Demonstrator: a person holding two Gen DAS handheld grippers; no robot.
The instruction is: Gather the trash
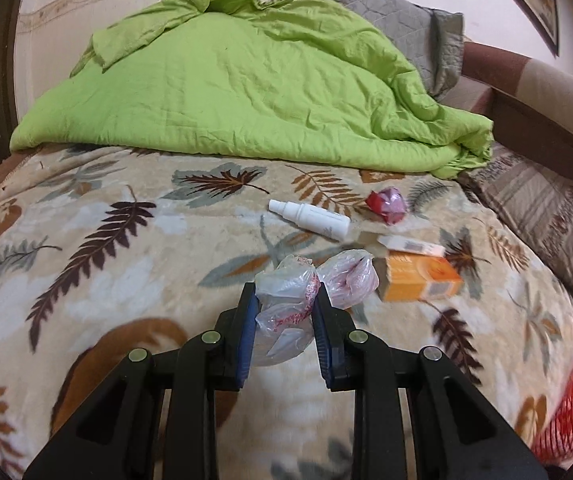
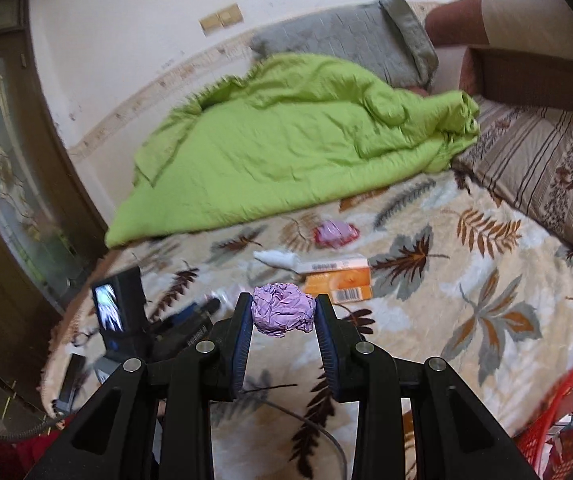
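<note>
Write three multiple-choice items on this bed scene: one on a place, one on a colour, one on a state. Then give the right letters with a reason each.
1. Where does the white spray bottle lie?
A. on the leaf-print blanket
B. inside the red basket
C. on top of the green quilt

2. What colour is the crumpled paper ball between the right tongs?
A. orange
B. lilac
C. black

3. What state are the left tongs in?
A. wide open, holding nothing
B. shut on the orange box
C. shut on a clear plastic bag

Answers:
1 A: the bottle lies on its side on the blanket, in front of the quilt.
2 B: the ball between the pads is pale purple.
3 C: the crumpled bag sits pinched between the blue pads; the box lies apart to the right.
</note>
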